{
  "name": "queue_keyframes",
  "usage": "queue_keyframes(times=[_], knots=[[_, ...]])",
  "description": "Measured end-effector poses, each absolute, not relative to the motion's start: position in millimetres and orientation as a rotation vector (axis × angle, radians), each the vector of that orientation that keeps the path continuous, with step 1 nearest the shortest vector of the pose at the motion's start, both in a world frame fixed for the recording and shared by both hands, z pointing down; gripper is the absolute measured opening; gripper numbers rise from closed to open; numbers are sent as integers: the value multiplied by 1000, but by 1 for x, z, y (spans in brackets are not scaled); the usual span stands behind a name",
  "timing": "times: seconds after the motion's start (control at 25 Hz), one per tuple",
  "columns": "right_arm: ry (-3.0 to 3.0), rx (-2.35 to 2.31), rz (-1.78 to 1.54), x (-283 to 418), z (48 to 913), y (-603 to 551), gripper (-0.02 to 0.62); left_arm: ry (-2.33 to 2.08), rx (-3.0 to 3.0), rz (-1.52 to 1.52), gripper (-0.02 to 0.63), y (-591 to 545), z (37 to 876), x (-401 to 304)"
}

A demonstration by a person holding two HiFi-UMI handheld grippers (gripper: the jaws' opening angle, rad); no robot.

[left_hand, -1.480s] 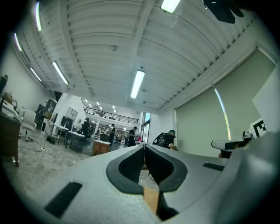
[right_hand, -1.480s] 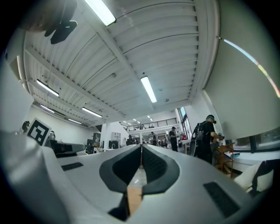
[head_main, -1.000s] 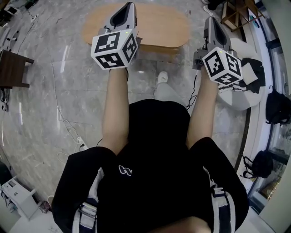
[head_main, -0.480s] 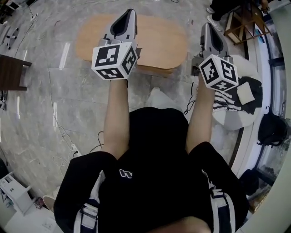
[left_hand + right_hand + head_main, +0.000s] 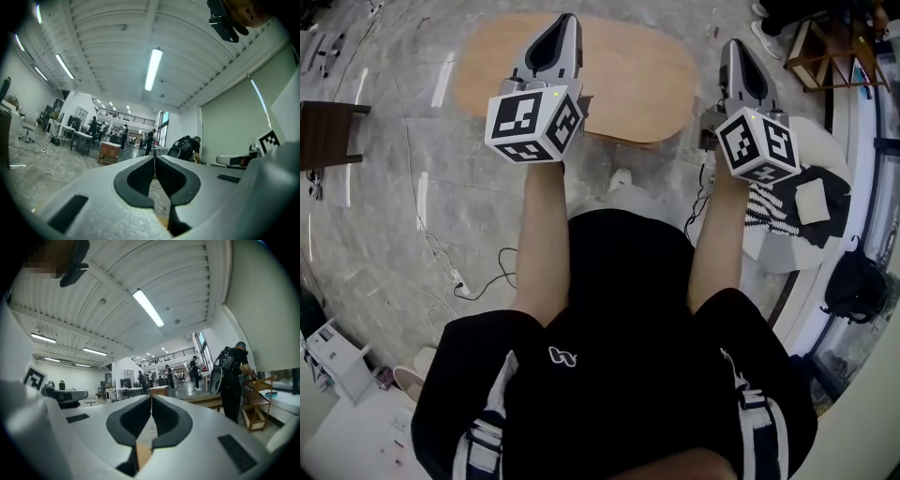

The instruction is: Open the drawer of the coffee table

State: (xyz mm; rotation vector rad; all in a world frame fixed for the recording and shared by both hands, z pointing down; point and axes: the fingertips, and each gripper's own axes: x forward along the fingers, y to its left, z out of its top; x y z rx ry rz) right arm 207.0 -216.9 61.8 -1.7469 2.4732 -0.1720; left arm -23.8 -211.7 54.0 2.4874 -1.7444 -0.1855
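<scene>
Left gripper [image 5: 566,21], grey-white plastic with black pads, jaws pressed together, nothing between them; the left gripper view shows the pads meeting along one thin line. Right gripper [image 5: 733,47], same build, jaws also closed and empty, confirmed in the right gripper view. Both are held out in front on bare forearms and point level, side by side and well apart.

Oval coffee table with light wooden top [image 5: 637,80] sits ahead of the person, at the top of the head view, on grey marble floor [image 5: 384,206]. In that view the left gripper lies across the near-left part of the table top, and the right gripper is just off the top's right end. The table's near edge shows between the two grippers. The drawer cannot be made out in any view.

Dark brown wooden side table [image 5: 328,131] at the left edge, white cable [image 5: 441,253] trailing over the floor, white round seat [image 5: 783,253] at right with a black-and-white striped cloth [image 5: 769,211] on it, black backpack [image 5: 853,286] near it

Both gripper views look out over a big hall with ceiling strip lights, desks and far-off people
</scene>
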Motion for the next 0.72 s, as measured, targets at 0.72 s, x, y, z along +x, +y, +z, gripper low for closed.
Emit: queue_keyframes(times=[0.72], knots=[[2439, -1790, -382, 220, 126, -247, 12, -1666, 2490, -46, 12, -247, 98, -20]])
